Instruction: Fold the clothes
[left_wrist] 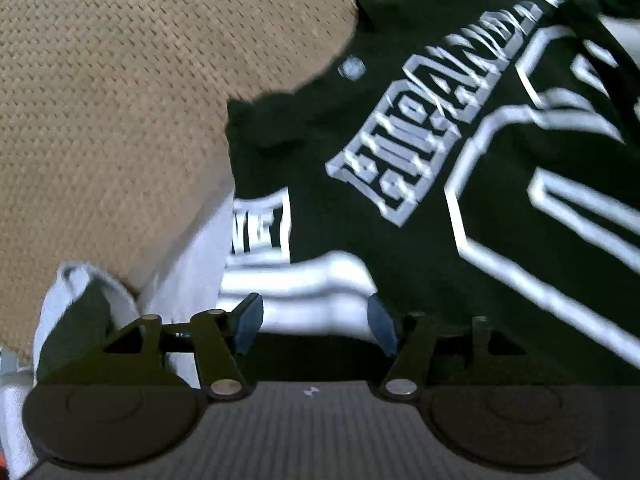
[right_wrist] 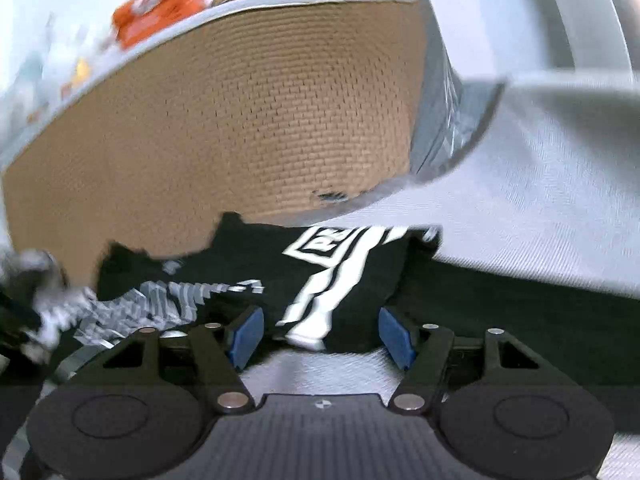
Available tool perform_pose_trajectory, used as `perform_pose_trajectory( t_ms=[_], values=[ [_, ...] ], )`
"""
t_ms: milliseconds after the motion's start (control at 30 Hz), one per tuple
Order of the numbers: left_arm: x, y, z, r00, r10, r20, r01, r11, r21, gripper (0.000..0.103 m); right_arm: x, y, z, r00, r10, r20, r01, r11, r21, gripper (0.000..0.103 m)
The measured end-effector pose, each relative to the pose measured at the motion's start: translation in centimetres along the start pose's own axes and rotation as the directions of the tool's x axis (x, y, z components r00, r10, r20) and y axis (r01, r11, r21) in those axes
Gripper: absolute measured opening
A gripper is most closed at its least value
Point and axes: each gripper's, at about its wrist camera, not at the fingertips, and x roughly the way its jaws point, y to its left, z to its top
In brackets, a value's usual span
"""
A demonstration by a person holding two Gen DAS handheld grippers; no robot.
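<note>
Motion blur softens much of both views, and the white lettering across the black jersey (left_wrist: pixel 460 184) cannot be read with certainty in the left wrist view; the garment runs off the right and upper right edges of the frame. At the lower left, a rumpled white-and-dark fold of cloth (left_wrist: pixel 76 312) is too smeared to identify. The jersey lies spread on a tan woven mat (left_wrist: pixel 120 100) that fills the upper left, with a strip of white fabric (left_wrist: pixel 188 264) beside the mat's edge at lower centre-left. A small pale round badge (left_wrist: pixel 351 67) sits near the jersey's upper edge.

The left gripper (left_wrist: pixel 314 326) stands with its blue pads well apart over a white striped part of the jersey; the pads press on nothing.

In the right wrist view, the far left is a grey-white smear (right_wrist: pixel 44 304), hard to make out. The tan mat (right_wrist: pixel 240 132) rises across the centre, bordered by a pale edge. Beyond it at upper left, an orange object (right_wrist: pixel 160 8) and small coloured shapes are blurred past recognition. The black jersey (right_wrist: pixel 248 264) lies bunched along the lower centre, its white graphics partly hidden by folds. White cloth (right_wrist: pixel 540 208) covers the right of the frame, with a pale curved rail cut off at the upper right.

The right gripper (right_wrist: pixel 322 336) is spread wide, a fold of the jersey between its blue pads, neither visibly pressing on it.
</note>
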Motion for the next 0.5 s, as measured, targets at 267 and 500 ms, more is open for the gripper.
perform_pose_trajectory(
  t_ms=[267, 500],
  values=[
    [-1.5, -2.4, -4.7, 1.0, -0.012, -0.003, 0.012, 1.0, 0.012, 0.064, 1.5, 2.7, -0.1, 0.993, 0.043, -0.112, -0.072, 0.959, -0.273, 0.068],
    [-0.5, -3.5, -8.0, 0.996, 0.076, -0.054, -0.074, 0.997, 0.034, 0.062, 3.8, 5.2, -0.6, 0.987, -0.004, -0.162, -0.094, 0.8, -0.593, 0.051]
  ],
)
